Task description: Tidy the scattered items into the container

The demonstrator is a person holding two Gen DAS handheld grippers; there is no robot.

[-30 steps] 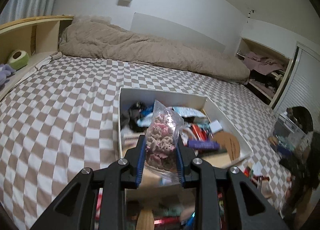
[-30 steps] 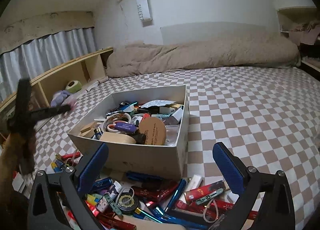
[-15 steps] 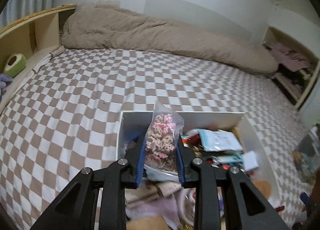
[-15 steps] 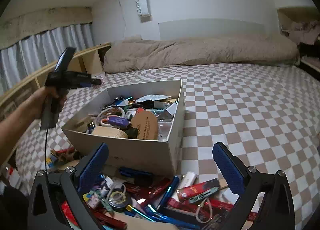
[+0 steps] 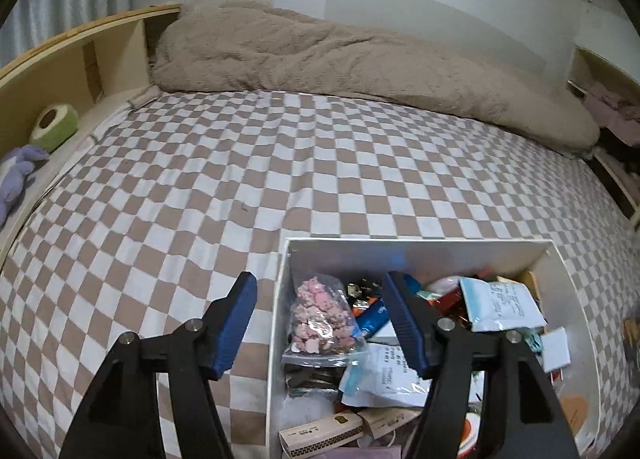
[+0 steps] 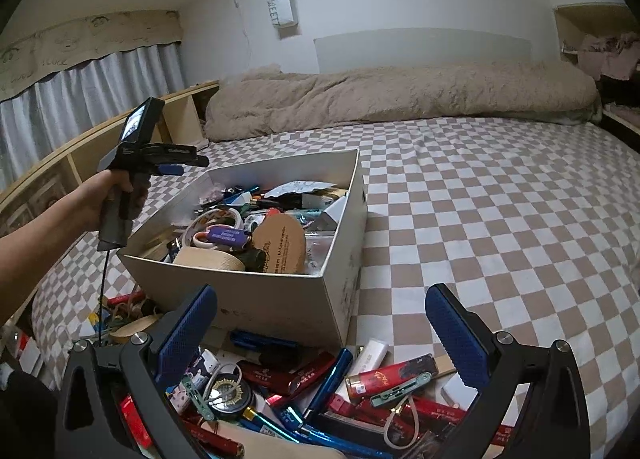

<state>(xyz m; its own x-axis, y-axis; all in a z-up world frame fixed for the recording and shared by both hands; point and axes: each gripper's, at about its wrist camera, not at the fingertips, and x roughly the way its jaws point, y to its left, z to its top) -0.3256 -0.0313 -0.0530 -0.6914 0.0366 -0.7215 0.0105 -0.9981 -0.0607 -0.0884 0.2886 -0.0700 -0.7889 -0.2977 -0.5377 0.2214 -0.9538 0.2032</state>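
A white box (image 5: 420,249) (image 6: 280,295) sits on the checkered bed, full of mixed small items. A clear bag of pink bear charms (image 5: 320,315) lies inside it at the far left corner. My left gripper (image 5: 320,317) is open and empty, above that corner; from the right wrist view it (image 6: 176,163) hovers over the box's left side. My right gripper (image 6: 320,329) is open and empty, low over a pile of scattered items (image 6: 320,391) in front of the box: red packets, blue pens, a lighter, a round trinket.
A beige duvet (image 5: 340,55) lies along the bed's far side. A wooden shelf (image 5: 60,71) on the left holds a green roll (image 5: 54,127) and a purple plush. More loose items (image 6: 120,311) lie left of the box.
My left gripper carried the charm bag over the box, then opened; the bag dropped into the box's far left corner. The right gripper stayed open over the pile.
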